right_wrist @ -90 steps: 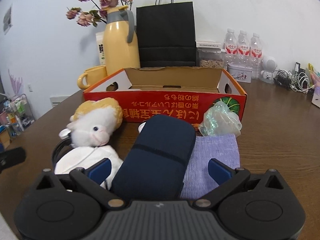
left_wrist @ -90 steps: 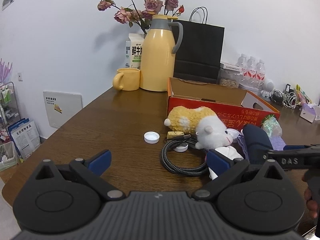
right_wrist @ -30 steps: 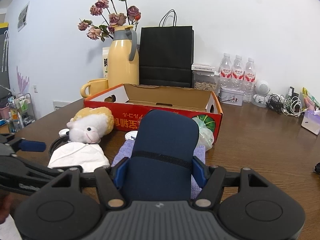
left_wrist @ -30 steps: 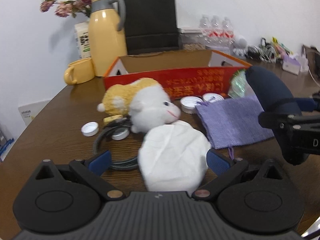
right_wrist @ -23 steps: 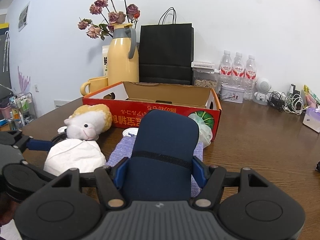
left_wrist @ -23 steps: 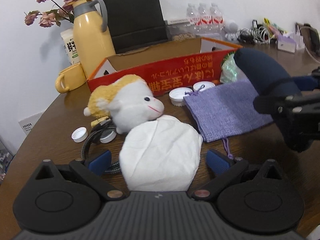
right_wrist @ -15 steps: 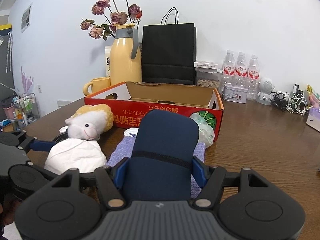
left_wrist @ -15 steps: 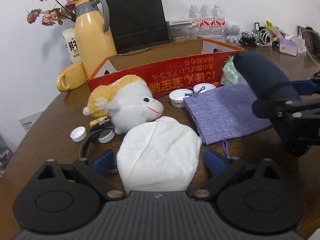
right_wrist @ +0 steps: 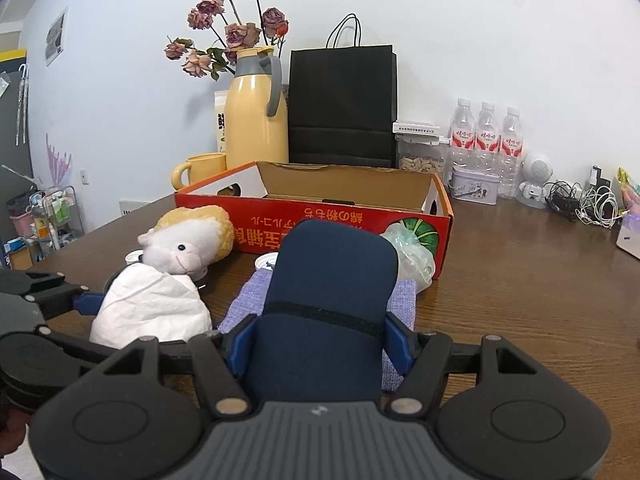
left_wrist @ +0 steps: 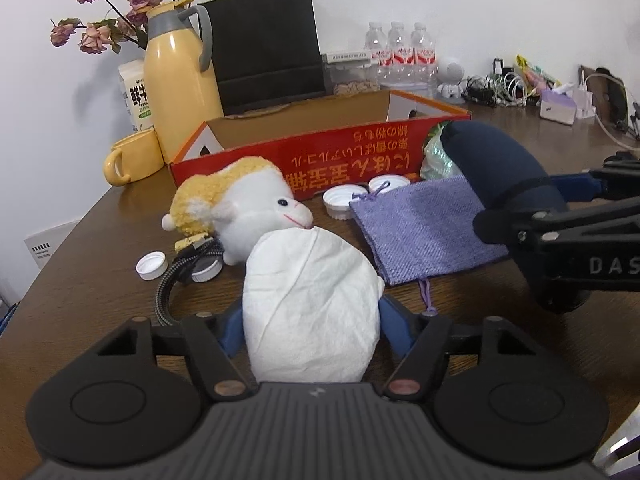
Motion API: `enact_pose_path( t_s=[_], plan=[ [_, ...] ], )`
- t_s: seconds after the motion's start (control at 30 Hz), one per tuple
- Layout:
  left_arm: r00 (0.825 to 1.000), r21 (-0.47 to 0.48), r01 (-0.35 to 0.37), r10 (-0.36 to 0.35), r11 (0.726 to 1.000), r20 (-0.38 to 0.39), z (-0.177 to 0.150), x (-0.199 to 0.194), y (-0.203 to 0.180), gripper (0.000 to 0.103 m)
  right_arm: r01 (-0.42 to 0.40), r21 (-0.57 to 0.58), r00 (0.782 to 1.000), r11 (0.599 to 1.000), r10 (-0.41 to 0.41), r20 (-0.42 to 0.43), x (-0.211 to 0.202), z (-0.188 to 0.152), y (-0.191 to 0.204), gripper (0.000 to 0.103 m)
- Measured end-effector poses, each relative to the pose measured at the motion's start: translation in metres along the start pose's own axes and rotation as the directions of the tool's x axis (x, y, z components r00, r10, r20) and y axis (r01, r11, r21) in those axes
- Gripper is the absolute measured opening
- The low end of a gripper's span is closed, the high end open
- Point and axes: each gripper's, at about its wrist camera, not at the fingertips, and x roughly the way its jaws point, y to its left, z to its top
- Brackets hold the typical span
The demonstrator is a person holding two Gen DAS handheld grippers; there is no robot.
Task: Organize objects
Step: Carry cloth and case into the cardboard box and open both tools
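A white crumpled bundle [left_wrist: 312, 300] lies on the brown table, in front of a plush sheep [left_wrist: 248, 208]. My left gripper [left_wrist: 312, 330] straddles the bundle. Its jaws are closing, and the blue pads [left_wrist: 394, 328] meet the bundle's sides. My right gripper [right_wrist: 320, 344] is shut on a navy blue case [right_wrist: 332, 280] with a black band. It holds the case tilted above a purple pouch [left_wrist: 420, 228]. Behind both stands an open red cardboard box [right_wrist: 320, 224], and the part of its inside that shows holds nothing.
White bottle caps [left_wrist: 151, 265] and a black braided cable [left_wrist: 164, 292] lie left of the bundle. A clear plastic bag [right_wrist: 412, 252] leans on the box. A yellow thermos [right_wrist: 256, 120], mug [right_wrist: 200, 168], black paper bag [right_wrist: 344, 104] and water bottles [right_wrist: 486, 136] line the wall.
The left jaws have drawn in from wide open to the sides of the white bundle. The right gripper still holds the navy case in the same place.
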Motion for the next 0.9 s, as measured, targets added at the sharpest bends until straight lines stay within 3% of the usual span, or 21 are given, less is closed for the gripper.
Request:
enact_pose_path(
  t_s=[0.37, 0.9],
  plan=[
    [0.996, -0.066, 0.038, -0.032, 0.997, 0.085, 0.016, -0.022, 0.020, 0.069, 0.011, -0.030, 1.000, 0.999, -0.011, 0.013, -0.004, 0.009, 0.007, 0.064],
    [0.981, -0.220, 0.096, -0.054, 0.971, 0.189, 0.093, -0.008, 0.059, 0.069, 0.026, -0.084, 0.998, 0.996, -0.021, 0.057, 0.023, 0.052, 0.012, 0.064]
  ],
)
